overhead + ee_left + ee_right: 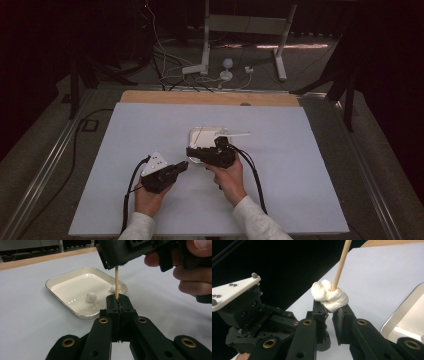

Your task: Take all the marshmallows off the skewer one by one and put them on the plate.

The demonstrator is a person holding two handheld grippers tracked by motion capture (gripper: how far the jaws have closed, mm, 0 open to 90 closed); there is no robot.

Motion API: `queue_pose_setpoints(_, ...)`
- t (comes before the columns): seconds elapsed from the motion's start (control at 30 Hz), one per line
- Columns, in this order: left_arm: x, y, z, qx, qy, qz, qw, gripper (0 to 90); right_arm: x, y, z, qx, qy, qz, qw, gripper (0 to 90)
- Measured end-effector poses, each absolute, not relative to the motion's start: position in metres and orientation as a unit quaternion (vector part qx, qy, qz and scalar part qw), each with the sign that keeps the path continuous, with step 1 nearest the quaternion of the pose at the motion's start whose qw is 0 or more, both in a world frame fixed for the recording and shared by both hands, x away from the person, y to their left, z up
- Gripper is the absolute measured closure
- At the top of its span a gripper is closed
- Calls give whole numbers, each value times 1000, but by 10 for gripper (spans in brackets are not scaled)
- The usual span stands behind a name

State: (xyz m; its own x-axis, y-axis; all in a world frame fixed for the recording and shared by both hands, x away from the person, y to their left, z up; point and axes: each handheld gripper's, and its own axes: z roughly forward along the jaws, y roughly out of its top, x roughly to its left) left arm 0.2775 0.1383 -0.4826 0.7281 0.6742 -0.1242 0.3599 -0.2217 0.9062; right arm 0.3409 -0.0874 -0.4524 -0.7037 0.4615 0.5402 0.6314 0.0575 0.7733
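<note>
Left of the tray (196, 136), the left gripper (184, 166) has its jaws pressed together on the lower end of a skewer (116, 282), which stands upright. Just right of it, at the tray's near edge, the right gripper (190, 151) pinches a white dough lump (329, 295) threaded on the skewer. One loose lump (91, 297) lies in the tray.
</note>
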Motion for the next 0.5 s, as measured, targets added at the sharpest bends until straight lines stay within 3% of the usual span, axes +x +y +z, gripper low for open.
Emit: queue_pose_setpoints(0.5, 277, 141, -480, 762, 338, 162, 528, 900, 340, -87, -444, -385, -712, -585, 50, 810)
